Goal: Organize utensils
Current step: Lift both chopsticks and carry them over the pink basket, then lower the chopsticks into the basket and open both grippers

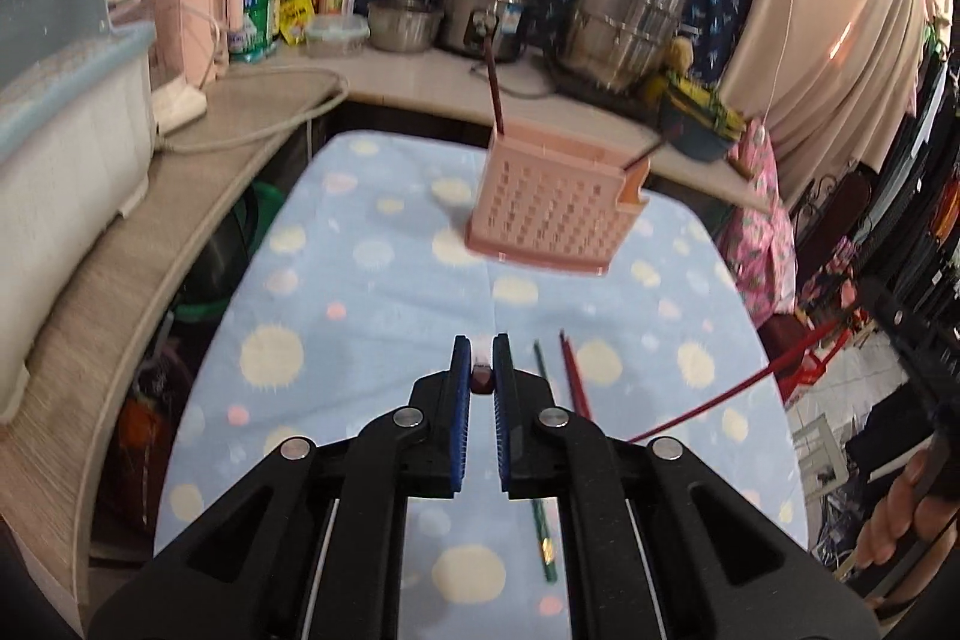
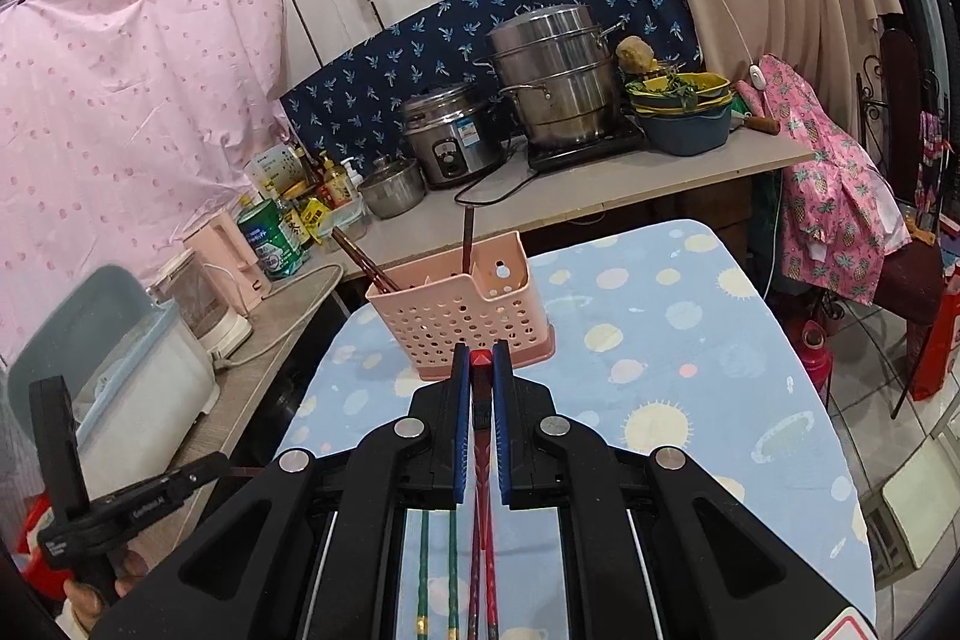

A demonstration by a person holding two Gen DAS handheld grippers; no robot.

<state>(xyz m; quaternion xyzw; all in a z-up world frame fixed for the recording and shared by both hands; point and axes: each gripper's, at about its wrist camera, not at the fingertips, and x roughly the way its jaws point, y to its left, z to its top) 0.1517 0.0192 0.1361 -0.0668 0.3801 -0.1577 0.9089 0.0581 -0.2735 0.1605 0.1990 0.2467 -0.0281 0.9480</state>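
A red chopstick (image 2: 481, 400) with a squared tip is seen pinched between the fingers of the right gripper (image 2: 481, 358), its shaft running back under the gripper. In the left wrist view a dark maroon chopstick end (image 1: 482, 379) is clamped between the fingers of the left gripper (image 1: 482, 353), which are pressed nearly together on it. On the tabletop (image 1: 372, 292), covered in a blue cloth with pale dots, a green chopstick (image 1: 543, 466) and a red pair (image 1: 575, 376) are left lying just beside the left gripper. A pink perforated utensil basket (image 2: 456, 310) is set upright further back on the cloth; dark brown chopsticks (image 2: 366, 261) are leaned in its left end and another (image 2: 467, 239) stands near its middle. Both grippers are angled downward toward the basket. A hand (image 1: 900, 514) is seen at the right edge of the left view, wrapped around the other gripper's handle.
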